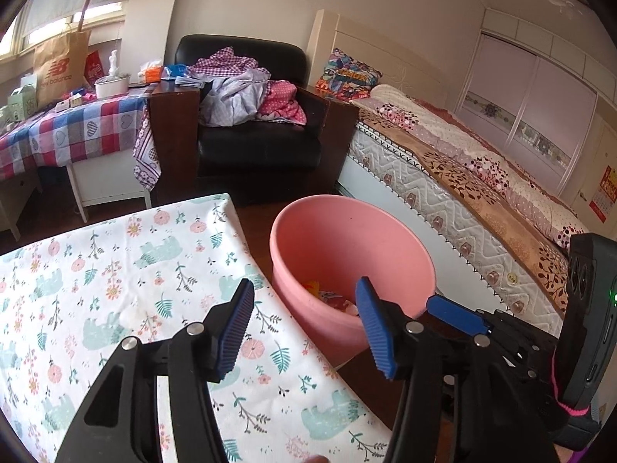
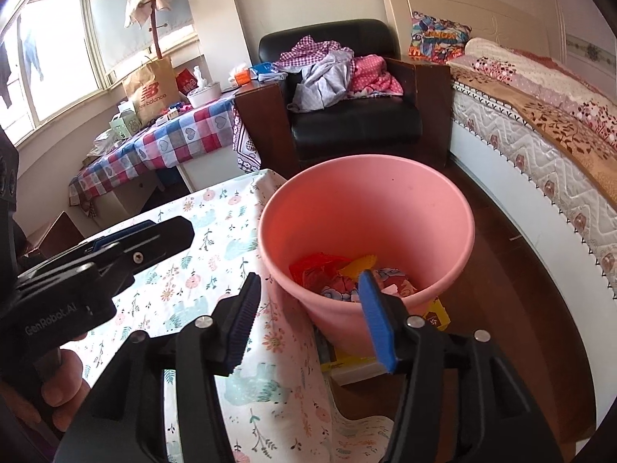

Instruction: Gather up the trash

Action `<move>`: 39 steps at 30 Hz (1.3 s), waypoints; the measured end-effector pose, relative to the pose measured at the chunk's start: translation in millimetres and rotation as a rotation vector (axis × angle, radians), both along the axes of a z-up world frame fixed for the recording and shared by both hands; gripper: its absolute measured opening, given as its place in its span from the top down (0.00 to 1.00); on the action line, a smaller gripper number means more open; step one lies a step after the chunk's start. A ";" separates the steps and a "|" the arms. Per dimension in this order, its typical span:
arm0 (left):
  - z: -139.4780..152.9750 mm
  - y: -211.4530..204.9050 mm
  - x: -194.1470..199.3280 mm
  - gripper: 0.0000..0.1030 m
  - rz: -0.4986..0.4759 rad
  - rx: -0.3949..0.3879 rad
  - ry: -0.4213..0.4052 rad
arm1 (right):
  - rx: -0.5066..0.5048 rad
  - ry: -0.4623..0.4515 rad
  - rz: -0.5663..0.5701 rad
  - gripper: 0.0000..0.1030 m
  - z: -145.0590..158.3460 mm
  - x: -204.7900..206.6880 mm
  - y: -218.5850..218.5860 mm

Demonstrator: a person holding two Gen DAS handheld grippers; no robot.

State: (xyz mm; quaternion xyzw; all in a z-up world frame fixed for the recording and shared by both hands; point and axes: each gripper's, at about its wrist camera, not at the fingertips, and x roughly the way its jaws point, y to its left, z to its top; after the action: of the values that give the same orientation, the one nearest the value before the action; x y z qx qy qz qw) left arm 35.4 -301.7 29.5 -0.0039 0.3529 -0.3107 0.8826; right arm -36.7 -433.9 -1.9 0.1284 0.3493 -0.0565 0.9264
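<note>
A pink plastic bin (image 1: 347, 243) (image 2: 366, 212) stands on the floor beside a table with a floral cloth (image 1: 115, 270) (image 2: 216, 239). Inside lie crumpled wrappers (image 2: 339, 274), red, yellow and patterned; in the left wrist view only a bit of them (image 1: 327, 295) shows. My left gripper (image 1: 304, 328) is open and empty over the table's right edge, near the bin. My right gripper (image 2: 308, 320) is open and empty just in front of the bin's near rim. The right gripper's body (image 1: 520, 347) shows in the left wrist view, the left gripper's body (image 2: 96, 266) in the right wrist view.
A black armchair (image 2: 347, 115) piled with clothes stands behind the bin. A bed (image 2: 540, 123) runs along the right. A checked-cloth table (image 2: 162, 139) with a paper bag and boxes stands by the window. A yellow box (image 2: 358, 362) lies under the bin.
</note>
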 end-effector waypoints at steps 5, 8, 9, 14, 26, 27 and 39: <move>2.9 14.6 -9.0 0.47 0.019 -0.015 0.005 | -0.001 0.009 0.014 0.45 2.8 -4.6 10.6; 4.0 23.1 -13.0 0.47 0.039 -0.013 -0.004 | -0.009 0.008 0.019 0.45 5.1 -6.1 15.4; 4.8 23.8 -13.6 0.47 0.045 -0.007 -0.009 | -0.010 0.005 0.018 0.45 6.3 -6.9 17.9; 6.3 33.2 -19.5 0.47 0.068 0.002 -0.026 | -0.031 -0.017 0.010 0.45 12.5 -9.6 26.7; 9.7 48.0 -28.4 0.48 0.092 -0.011 -0.041 | -0.052 0.002 0.061 0.45 16.7 -10.6 49.6; 10.0 48.6 -28.3 0.48 0.095 -0.012 -0.040 | -0.053 0.003 0.064 0.45 16.6 -10.3 51.3; 8.8 56.2 -30.0 0.51 0.111 -0.010 -0.044 | -0.079 -0.005 0.066 0.37 18.2 -13.4 63.1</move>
State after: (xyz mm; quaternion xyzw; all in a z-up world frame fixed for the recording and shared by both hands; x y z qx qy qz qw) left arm 5.4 -245.5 38.3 -0.0210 0.3312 -0.2627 0.9060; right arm -50.0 -370.8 16.3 0.0804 0.3485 -0.0395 0.9330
